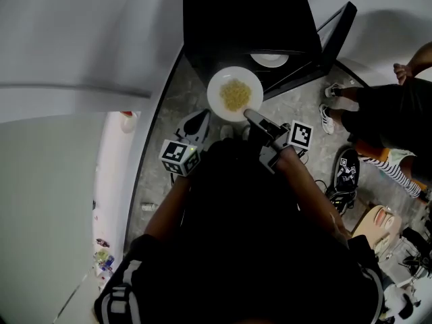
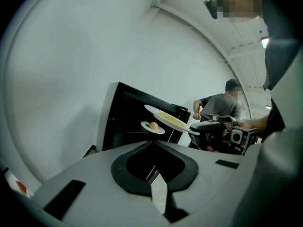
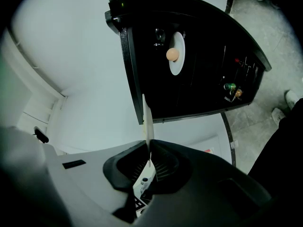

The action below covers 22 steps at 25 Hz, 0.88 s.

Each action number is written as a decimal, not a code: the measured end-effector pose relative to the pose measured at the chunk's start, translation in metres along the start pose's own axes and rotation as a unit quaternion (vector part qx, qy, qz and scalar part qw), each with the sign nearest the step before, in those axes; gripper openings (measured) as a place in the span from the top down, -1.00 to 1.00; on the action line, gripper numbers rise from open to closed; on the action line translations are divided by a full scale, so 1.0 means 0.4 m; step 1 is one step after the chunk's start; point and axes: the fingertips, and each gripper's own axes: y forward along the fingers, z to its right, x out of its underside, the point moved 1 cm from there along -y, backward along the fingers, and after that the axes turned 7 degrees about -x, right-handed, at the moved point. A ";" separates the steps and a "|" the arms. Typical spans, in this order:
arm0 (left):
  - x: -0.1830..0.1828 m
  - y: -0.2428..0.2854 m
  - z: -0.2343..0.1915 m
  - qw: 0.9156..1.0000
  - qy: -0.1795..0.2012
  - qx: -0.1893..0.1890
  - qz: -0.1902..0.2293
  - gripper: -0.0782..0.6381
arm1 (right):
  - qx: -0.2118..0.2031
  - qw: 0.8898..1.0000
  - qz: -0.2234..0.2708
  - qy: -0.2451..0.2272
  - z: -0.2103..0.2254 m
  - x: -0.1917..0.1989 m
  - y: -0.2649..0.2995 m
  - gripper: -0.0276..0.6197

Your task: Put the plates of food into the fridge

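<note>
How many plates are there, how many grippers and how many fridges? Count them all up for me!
Plates: 2, the plate of yellow food and the plate with a round orange bit inside the fridge
Grippers: 2, the left gripper and the right gripper
Fridges: 1, the black fridge
Total: 5

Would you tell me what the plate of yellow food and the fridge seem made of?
Plate of yellow food: likely glazed white ceramic or melamine, given its thin, smooth white rim. Fridge: probably black-painted metal, from its flat, dark, glossy casing.
</note>
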 end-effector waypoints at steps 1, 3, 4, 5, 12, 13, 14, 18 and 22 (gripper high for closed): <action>0.001 -0.017 -0.003 1.000 0.000 -0.002 0.003 0.72 | 0.000 1.000 0.001 0.000 -0.001 0.018 -0.004 0.81; 0.005 -0.047 -0.003 1.000 0.000 -0.005 0.010 0.72 | 0.000 1.000 -0.001 0.001 -0.004 0.049 -0.015 0.81; 0.007 -0.055 -0.001 1.000 -0.001 -0.007 0.011 0.72 | 0.000 1.000 -0.003 0.001 -0.004 0.056 -0.021 0.81; 0.009 -0.060 0.002 1.000 -0.001 -0.008 0.010 0.72 | 0.000 1.000 -0.004 0.001 -0.002 0.059 -0.026 0.81; 0.014 -0.061 0.060 1.000 0.002 -0.017 0.009 0.72 | 0.008 1.000 -0.014 0.004 0.018 0.053 -0.082 0.81; 0.017 -0.064 0.075 1.000 0.003 -0.017 0.008 0.72 | 0.009 1.000 -0.017 0.003 0.021 0.055 -0.093 0.81; 0.022 -0.067 0.090 1.000 0.006 -0.016 0.007 0.72 | 0.010 1.000 -0.020 0.003 0.023 0.057 -0.103 0.81; 0.045 -0.076 0.134 1.000 0.010 -0.019 0.001 0.72 | 0.012 1.000 -0.023 0.005 0.035 0.049 -0.133 0.81; 0.072 -0.094 0.152 1.000 0.005 -0.027 -0.003 0.72 | 0.018 1.000 -0.025 0.003 0.060 0.042 -0.154 0.81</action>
